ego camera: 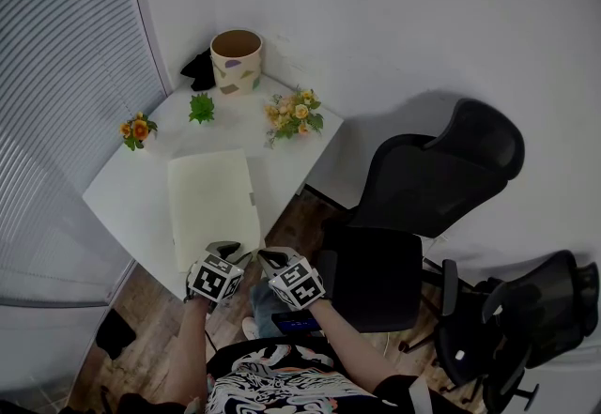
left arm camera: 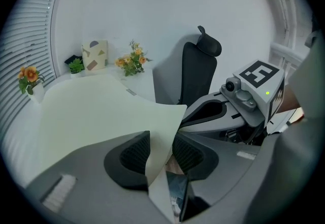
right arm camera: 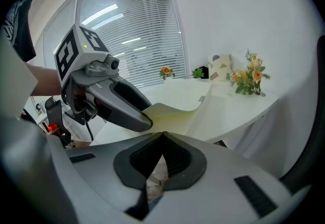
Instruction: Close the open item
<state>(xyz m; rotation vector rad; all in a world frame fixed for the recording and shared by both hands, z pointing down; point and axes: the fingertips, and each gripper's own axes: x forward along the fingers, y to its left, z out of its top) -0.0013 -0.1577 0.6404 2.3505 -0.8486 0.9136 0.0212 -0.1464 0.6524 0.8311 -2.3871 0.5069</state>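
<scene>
A cream folder (ego camera: 211, 201) lies on the white table (ego camera: 122, 196), reaching to its near edge. My left gripper (ego camera: 225, 250) is at the folder's near right corner. In the left gripper view the corner of the thin cover (left arm camera: 96, 111) stands between the jaws of the left gripper (left arm camera: 160, 154), which are open, with a gap on both sides of the sheet. The right gripper view shows that corner (right arm camera: 177, 111) curled up off the page below. My right gripper (ego camera: 272, 257) hovers just right of the left one, off the table edge. Its jaws (right arm camera: 162, 139) are shut and hold nothing.
At the table's far end stand a speckled pot (ego camera: 236, 58), a small green plant (ego camera: 201, 107) and two flower bunches (ego camera: 296, 115) (ego camera: 138, 130). A black office chair (ego camera: 413, 206) stands close on the right, with another (ego camera: 526, 309) behind it. Window blinds run along the left.
</scene>
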